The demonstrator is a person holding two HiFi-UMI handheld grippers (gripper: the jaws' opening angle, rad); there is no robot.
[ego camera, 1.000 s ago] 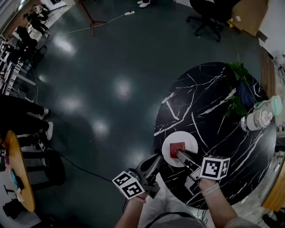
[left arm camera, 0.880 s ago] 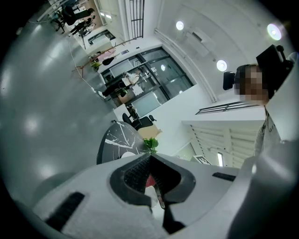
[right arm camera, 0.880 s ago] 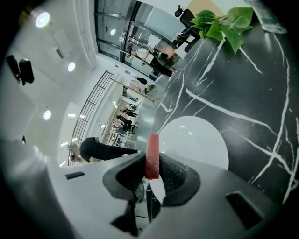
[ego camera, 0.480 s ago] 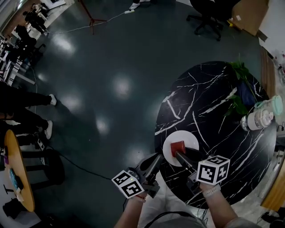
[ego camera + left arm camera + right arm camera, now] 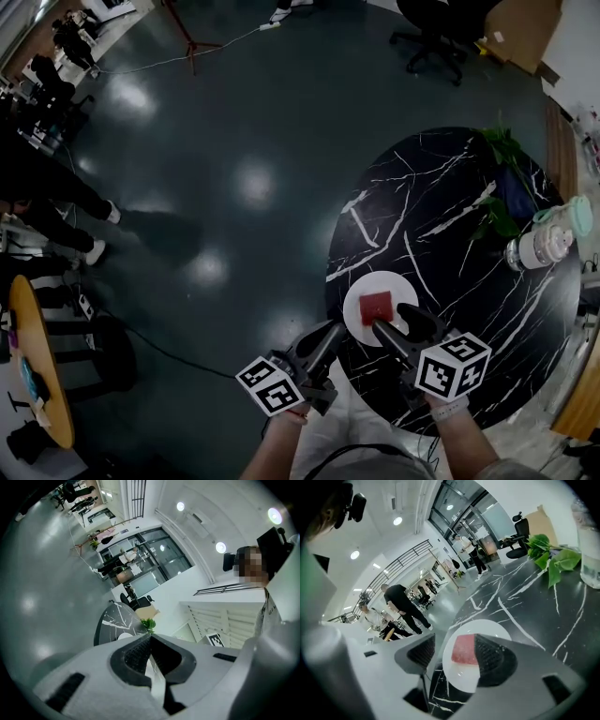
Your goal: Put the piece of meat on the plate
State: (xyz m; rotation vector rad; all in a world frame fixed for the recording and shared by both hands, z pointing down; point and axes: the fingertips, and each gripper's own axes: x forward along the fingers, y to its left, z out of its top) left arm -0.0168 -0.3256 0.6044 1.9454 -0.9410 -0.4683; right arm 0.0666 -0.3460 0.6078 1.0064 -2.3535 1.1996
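Both jaws of our right gripper [image 5: 394, 321] were opening wide, and the piece of meat [image 5: 376, 307] lay loose between them on the plate [image 5: 359, 330] by the table's [image 5: 450, 234] near edge. We judged it best to lift clear without catching the meat or nudging the plate. Our left gripper [image 5: 330, 333] hung closed and empty off that edge.

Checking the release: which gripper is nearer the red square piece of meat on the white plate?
Right. The right gripper hovers right at the meat, jaws opening, not gripping it; the left gripper sits shut, left of the plate.
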